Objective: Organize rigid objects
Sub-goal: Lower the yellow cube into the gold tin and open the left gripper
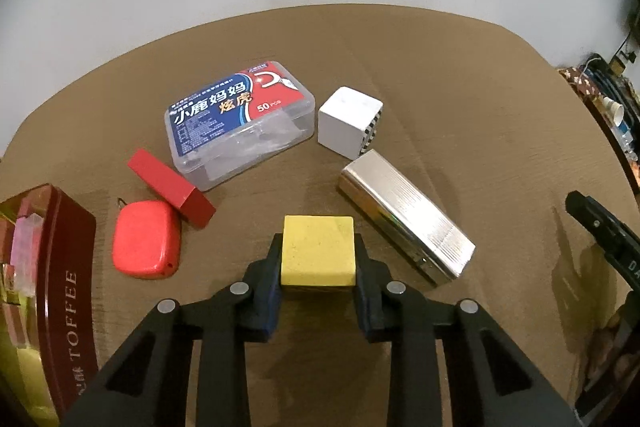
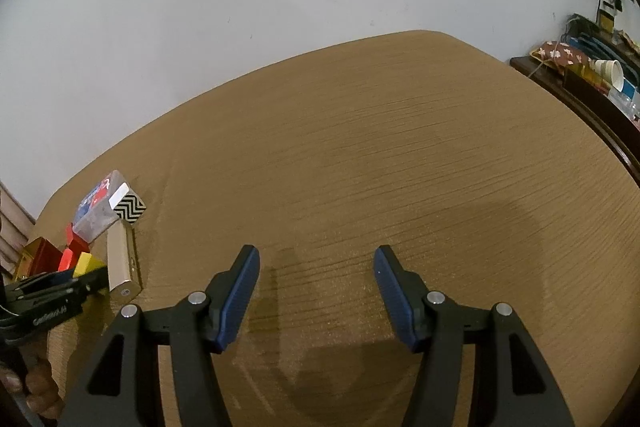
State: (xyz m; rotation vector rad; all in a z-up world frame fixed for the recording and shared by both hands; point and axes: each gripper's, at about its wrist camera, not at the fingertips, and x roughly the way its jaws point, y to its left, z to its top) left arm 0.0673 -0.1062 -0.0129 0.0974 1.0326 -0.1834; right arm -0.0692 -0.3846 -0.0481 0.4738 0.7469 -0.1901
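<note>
Left tongs (image 1: pixel 318 263): clamped on the yellow block (image 1: pixel 318 251), a blue pad pressed to each side.
Yellow block: low centre of the left wrist view, on the brown counter (image 1: pixel 460 87).
Silver case (image 1: pixel 406 217): at 2 o'clock from the block, just beside it, lying diagonally.
White cube (image 1: pixel 348 123): at 1 o'clock, zigzag-patterned side facing right.
Floss-pick box (image 1: pixel 240 123): clear, at 11 o'clock.
Red block (image 1: pixel 172 193): at 10 o'clock, one end against the floss-pick box.
Red rounded case (image 1: pixel 146 239): at 9 o'clock.
Toffee tin (image 1: pixel 60 287): far left edge.
Right tongs (image 2: pixel 316 291): apart, nothing between them, over bare counter.
</note>
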